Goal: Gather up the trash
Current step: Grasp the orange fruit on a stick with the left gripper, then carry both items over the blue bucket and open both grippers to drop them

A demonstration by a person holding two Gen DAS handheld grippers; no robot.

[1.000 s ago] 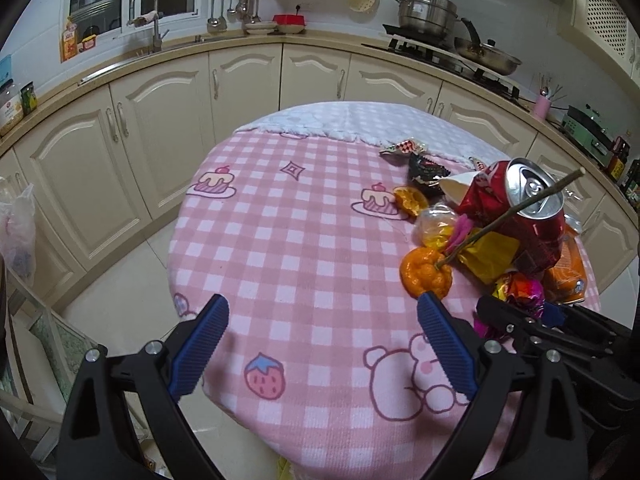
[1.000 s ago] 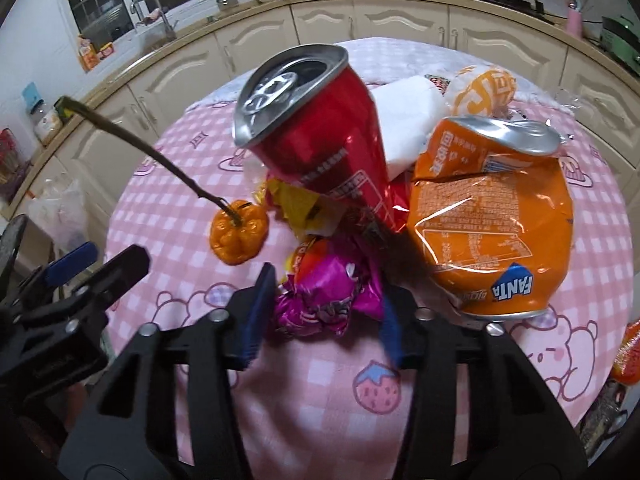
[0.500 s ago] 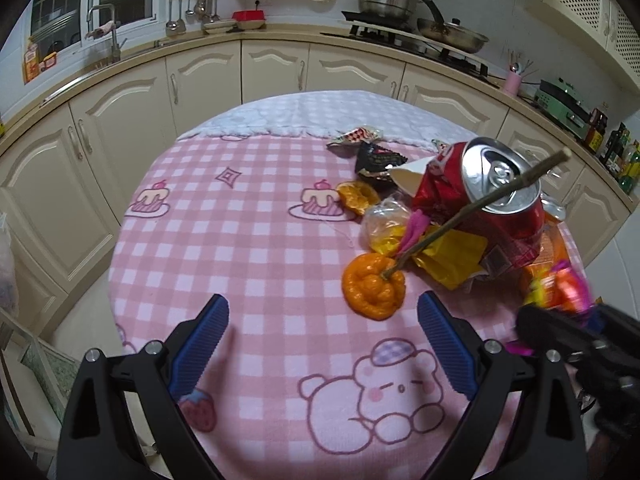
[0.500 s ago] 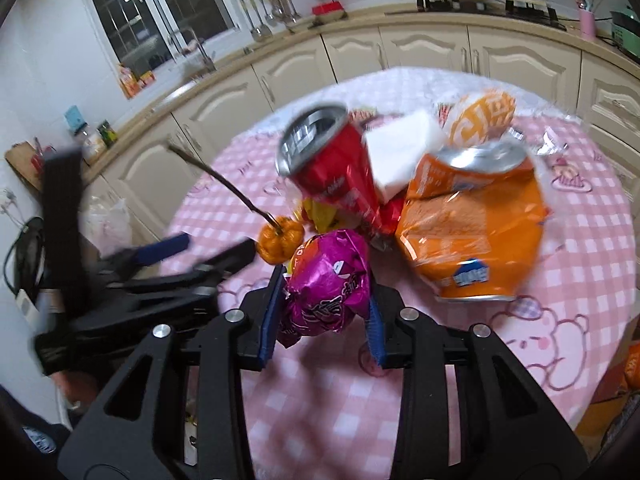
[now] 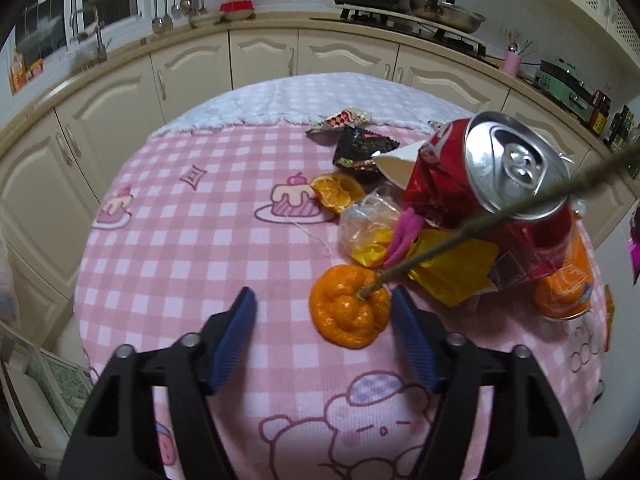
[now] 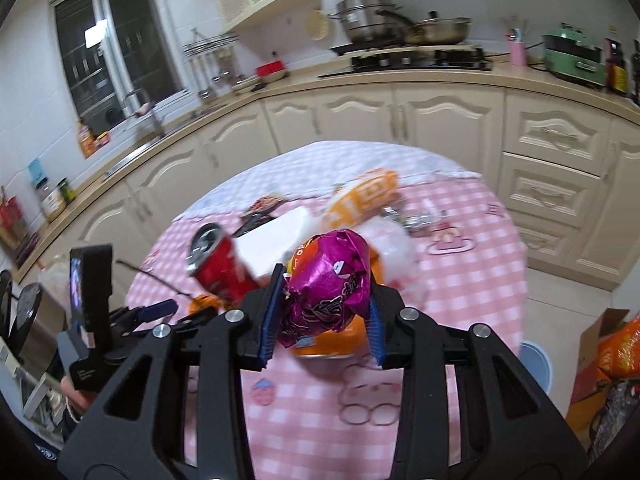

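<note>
Pink check table [image 5: 200, 240], red can [image 5: 500, 188] tilted, top up-left, twig [image 5: 460, 236] slanting up-right

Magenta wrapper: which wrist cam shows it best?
Right wrist view: the magenta wrapper fills the centre, pinched in the right gripper above the table. The left wrist view catches only a sliver of it at the right edge.

your left gripper [image 5: 322, 334] has just been closing, pads not touching the orange peel [image 5: 349, 312] between them; the red can [image 5: 496, 184] lies beyond it, seemingly crushed.
</note>
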